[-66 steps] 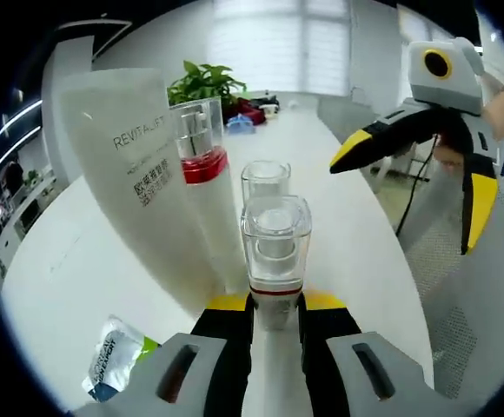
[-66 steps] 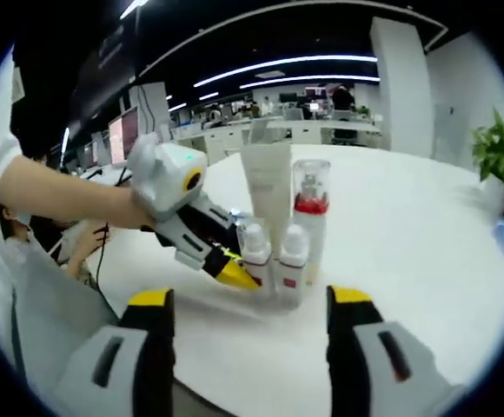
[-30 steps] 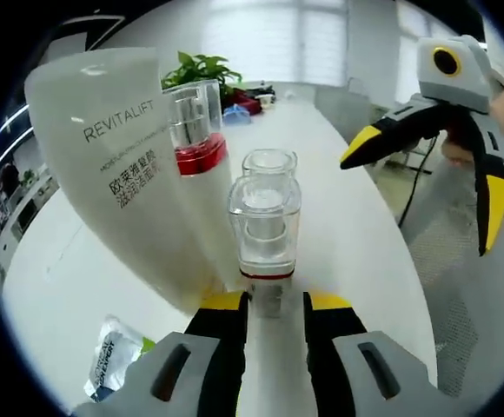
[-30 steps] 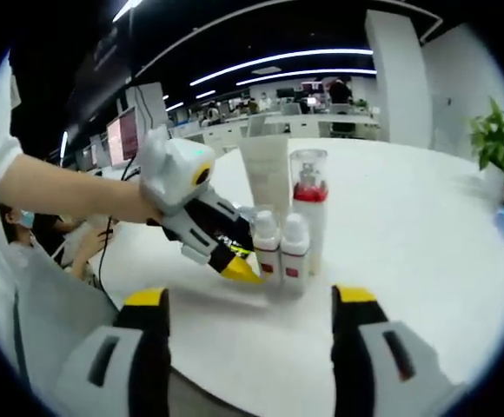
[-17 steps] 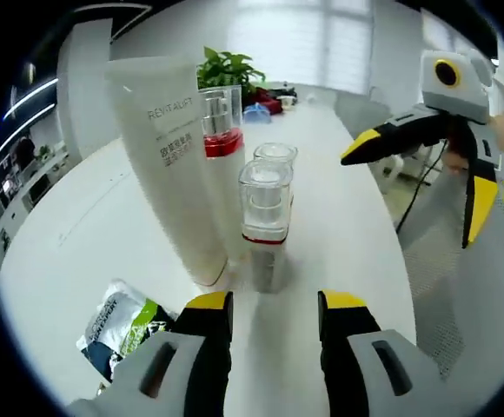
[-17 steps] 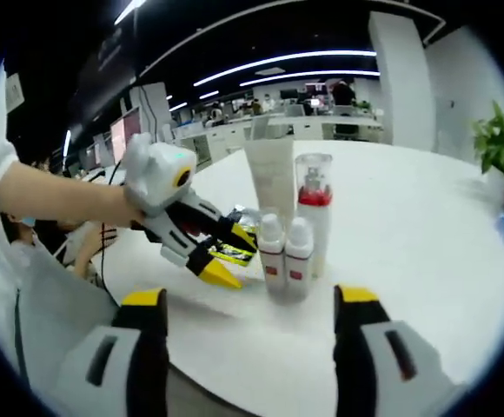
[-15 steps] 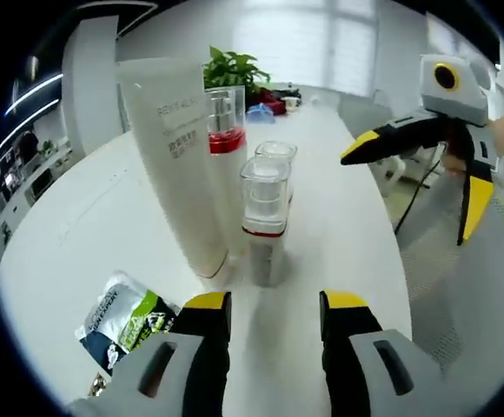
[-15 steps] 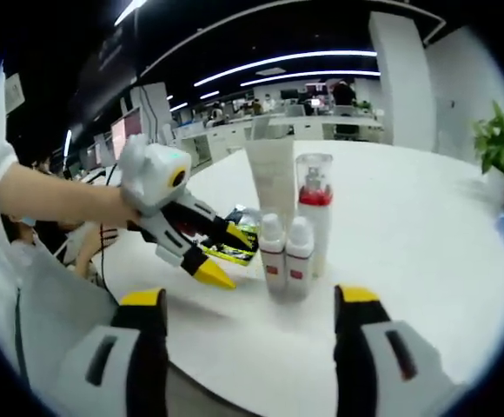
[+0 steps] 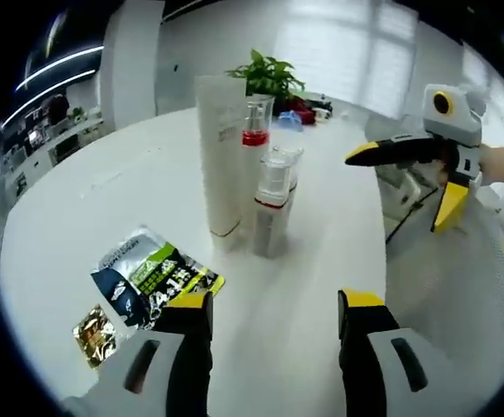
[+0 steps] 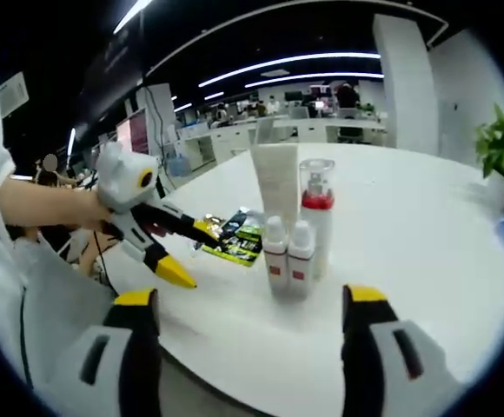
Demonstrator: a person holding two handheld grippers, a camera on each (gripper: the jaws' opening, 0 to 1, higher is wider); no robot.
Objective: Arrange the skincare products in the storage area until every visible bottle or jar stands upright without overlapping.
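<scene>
Your left tool [image 9: 274, 304] is spread wide and holds nothing; its yellow-tipped jaws hang above bare desk [image 9: 78, 208], well short of the products. Ahead of it four products stand upright in a tight cluster near the middle of the round white desk: a tall white tube [image 9: 220, 152] standing on its cap, a pump bottle [image 9: 252, 148] with a red collar just to the tube's right, and two small bottles [image 9: 271, 213] with clear caps and red bands, one behind the other from this side. The small bottles sit just beside the tube and the pump bottle; you cannot tell from here whether they touch.

Left of your left tool a dark sachet [image 9: 152, 278] with green and white print lies flat on the desk, and a small gold packet [image 9: 96, 326] lies just beyond its corner.

Your right tool [image 10: 248, 321] is also spread and empty, held back near the desk's edge [image 10: 460, 287]. From this side the two small bottles [image 10: 288, 256] stand side by side in front, the tube [image 10: 276, 187] and pump bottle [image 10: 316, 213] behind them. The sachet [image 10: 235, 234] lies to their left. Your left tool [image 10: 175, 248] shows here too, jaws apart, clear of the cluster, with your hand [image 10: 96, 213] behind it.

A potted plant [image 9: 269, 74] stands at the far end of the desk.
</scene>
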